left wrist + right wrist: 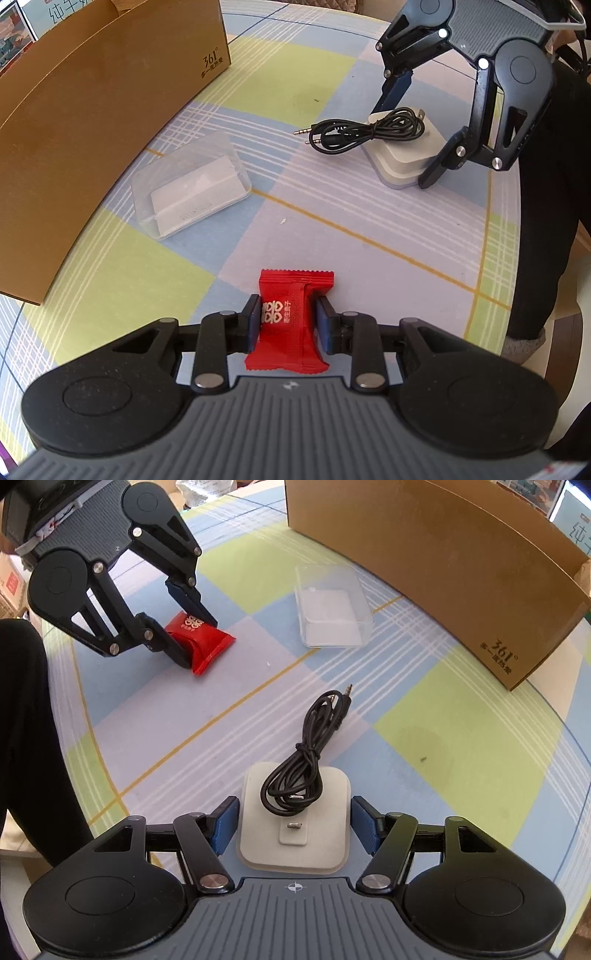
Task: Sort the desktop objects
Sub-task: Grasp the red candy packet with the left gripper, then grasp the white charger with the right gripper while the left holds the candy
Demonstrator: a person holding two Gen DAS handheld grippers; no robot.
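My left gripper (287,320) is shut on a red candy packet (290,321) that rests on the checked tablecloth; it also shows in the right wrist view (201,638). My right gripper (293,825) is open, its blue pads (225,825) on either side of a white charging dock (295,834) with small gaps. A coiled black audio cable (299,771) lies on the dock and the cloth. In the left wrist view the right gripper (413,129) straddles the dock (400,158) and cable (365,131).
A clear plastic box (190,184) with a white insert lies on the cloth, also in the right wrist view (332,605). A large brown cardboard box (85,122) stands behind it (461,561). The person's dark clothing (550,206) borders the table edge.
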